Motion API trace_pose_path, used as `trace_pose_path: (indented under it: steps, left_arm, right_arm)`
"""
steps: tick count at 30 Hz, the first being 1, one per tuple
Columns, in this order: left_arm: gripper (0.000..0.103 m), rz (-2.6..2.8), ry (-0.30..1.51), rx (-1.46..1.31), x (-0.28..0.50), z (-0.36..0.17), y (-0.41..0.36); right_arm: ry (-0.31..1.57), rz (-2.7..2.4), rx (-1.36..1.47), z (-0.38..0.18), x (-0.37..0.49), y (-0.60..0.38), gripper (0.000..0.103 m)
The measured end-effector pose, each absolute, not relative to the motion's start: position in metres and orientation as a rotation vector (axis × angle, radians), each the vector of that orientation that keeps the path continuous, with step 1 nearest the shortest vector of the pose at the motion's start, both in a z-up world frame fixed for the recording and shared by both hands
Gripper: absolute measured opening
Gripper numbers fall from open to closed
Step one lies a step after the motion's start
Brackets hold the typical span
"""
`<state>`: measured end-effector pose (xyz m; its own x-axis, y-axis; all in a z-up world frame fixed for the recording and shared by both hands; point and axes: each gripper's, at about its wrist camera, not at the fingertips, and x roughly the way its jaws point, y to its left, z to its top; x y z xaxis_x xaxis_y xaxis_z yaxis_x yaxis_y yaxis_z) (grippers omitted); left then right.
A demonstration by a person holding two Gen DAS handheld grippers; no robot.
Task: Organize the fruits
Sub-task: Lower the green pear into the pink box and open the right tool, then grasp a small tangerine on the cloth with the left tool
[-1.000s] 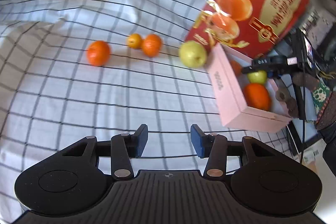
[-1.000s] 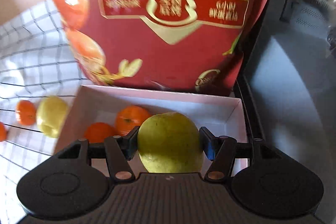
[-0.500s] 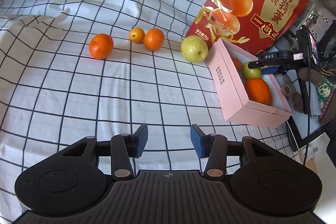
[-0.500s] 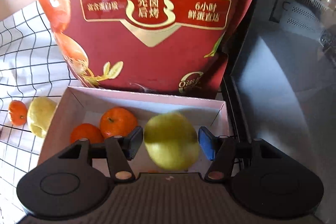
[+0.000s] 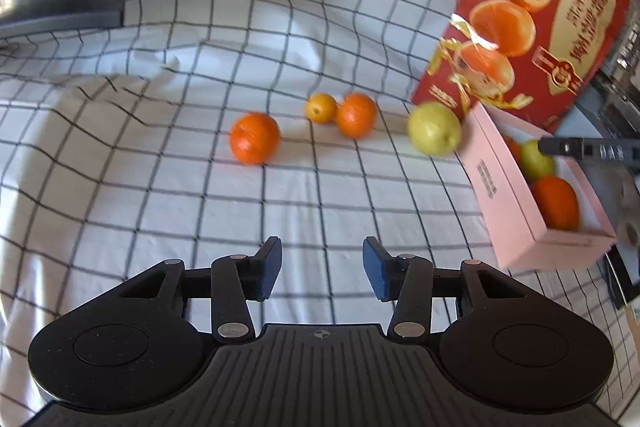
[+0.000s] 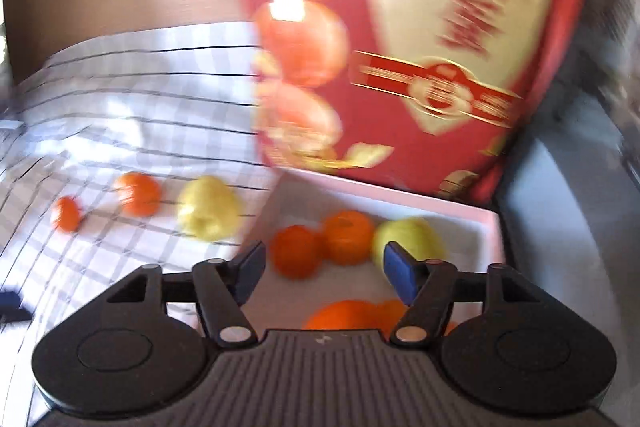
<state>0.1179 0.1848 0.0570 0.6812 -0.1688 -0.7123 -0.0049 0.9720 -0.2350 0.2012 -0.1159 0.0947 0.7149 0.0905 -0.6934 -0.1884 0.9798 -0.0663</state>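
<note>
The right gripper (image 6: pixel 324 275) has just been opening its jaws, and they stand apart with nothing between the blue pads. It hangs over the pink box (image 6: pixel 490 227). Beyond the pads lie two oranges (image 6: pixel 296 251) touching each other and a green pear (image 6: pixel 408 239) beside them, near the box's far wall. More orange fruit (image 6: pixel 352 315) shows close under the gripper body, though blur makes it hard to count. A red carton (image 6: pixel 400 67) stands upright right behind the box.

The left gripper (image 5: pixel 322 273) also has its jaws apart and empty, hanging above the checked cloth (image 5: pixel 160 187). Out on the cloth lie a big orange (image 5: pixel 254 137), well apart from the box, then a small orange (image 5: pixel 321 108) touching a mid orange (image 5: pixel 356 115). A yellow pear (image 5: pixel 434 129) rests just beside the box's corner. From this side the box holds a green fruit and an orange, with the right gripper's black finger (image 5: pixel 588 150) reaching over them.
</note>
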Motion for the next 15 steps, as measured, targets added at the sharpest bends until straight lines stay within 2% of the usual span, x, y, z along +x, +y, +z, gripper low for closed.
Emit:
trace_pose_path:
  steps: [11,15]
  left_arm:
    - [0.05,-0.107,0.812,-0.21,0.113,0.054,0.209]
    - [0.05,-0.093,0.823,-0.232,0.104,0.05,0.229]
  right_arm:
    - [0.669,0.316,-0.374,0.082,0.202,0.002,0.068]
    - [0.705,0.369,-0.327,0.066,0.225,0.036,0.055]
